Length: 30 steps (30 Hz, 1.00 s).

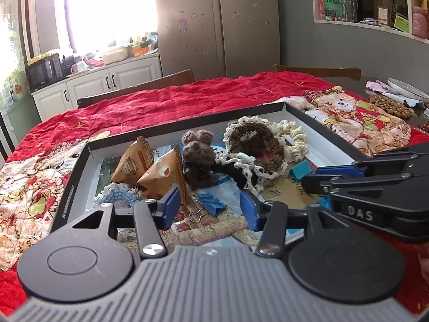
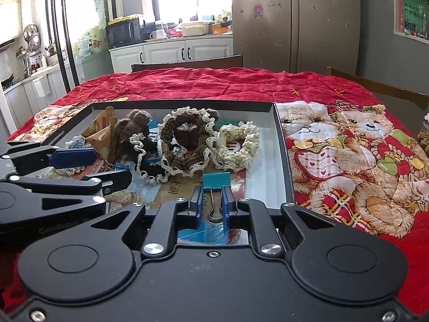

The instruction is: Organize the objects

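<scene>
A counter is covered by a red bear-print cloth [image 2: 348, 161], and on it a shallow black-rimmed box lid [image 2: 284, 145] is seen, already crowded with crocheted pieces [image 2: 187, 139], brown snack packets [image 1: 161, 174] and binder clips. If the lid is nudged by either tool, it could be slid on the wrinkled cloth and its loose contents shifted. The left gripper [image 1: 209, 209] is held open above the near part of the lid, with a blue binder clip [image 1: 211, 204] lying between its fingers, untouched; were it closed carelessly, the clip's wire handle might be caught instead of its body and the clip flicked aside. The right gripper [image 2: 211, 206] is closed on the wire handles of a teal binder clip [image 2: 216, 181], which is held just over the lid's near right area. Because only thin wire is pinched, the clip could be rotated or dropped, and the nearby crochet lace might be snagged when it is moved.
</scene>
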Each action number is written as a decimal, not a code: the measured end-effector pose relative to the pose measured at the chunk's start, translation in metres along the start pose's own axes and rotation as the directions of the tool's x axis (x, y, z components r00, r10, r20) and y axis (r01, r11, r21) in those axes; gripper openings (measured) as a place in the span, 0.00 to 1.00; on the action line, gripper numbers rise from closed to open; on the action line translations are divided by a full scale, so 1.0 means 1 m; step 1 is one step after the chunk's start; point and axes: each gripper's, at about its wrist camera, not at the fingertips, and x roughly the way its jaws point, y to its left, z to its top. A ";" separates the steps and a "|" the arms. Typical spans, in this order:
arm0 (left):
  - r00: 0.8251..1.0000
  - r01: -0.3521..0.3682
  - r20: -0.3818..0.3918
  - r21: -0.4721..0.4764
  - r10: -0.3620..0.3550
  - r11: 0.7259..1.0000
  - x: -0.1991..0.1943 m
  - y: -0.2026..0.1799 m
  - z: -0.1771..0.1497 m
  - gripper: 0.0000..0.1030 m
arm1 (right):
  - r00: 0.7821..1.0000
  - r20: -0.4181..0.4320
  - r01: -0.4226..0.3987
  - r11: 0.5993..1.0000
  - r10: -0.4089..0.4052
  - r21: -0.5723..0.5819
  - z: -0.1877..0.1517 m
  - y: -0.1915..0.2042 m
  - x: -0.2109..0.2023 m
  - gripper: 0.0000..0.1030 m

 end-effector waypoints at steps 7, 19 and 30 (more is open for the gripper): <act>1.000 -0.009 0.014 -0.013 0.009 1.000 -0.012 0.003 0.000 0.66 | 1.000 0.020 -0.006 1.000 0.005 0.017 0.001 -0.001 -0.005 0.26; 0.997 -0.053 0.049 -0.069 0.056 0.996 -0.040 0.021 -0.002 0.83 | 0.998 0.065 -0.029 0.997 0.024 0.072 0.005 -0.007 -0.031 0.39; 0.992 -0.093 0.070 -0.098 0.100 0.991 -0.080 0.037 -0.011 0.91 | 0.992 0.108 -0.064 0.996 0.058 0.058 0.007 0.006 -0.075 0.49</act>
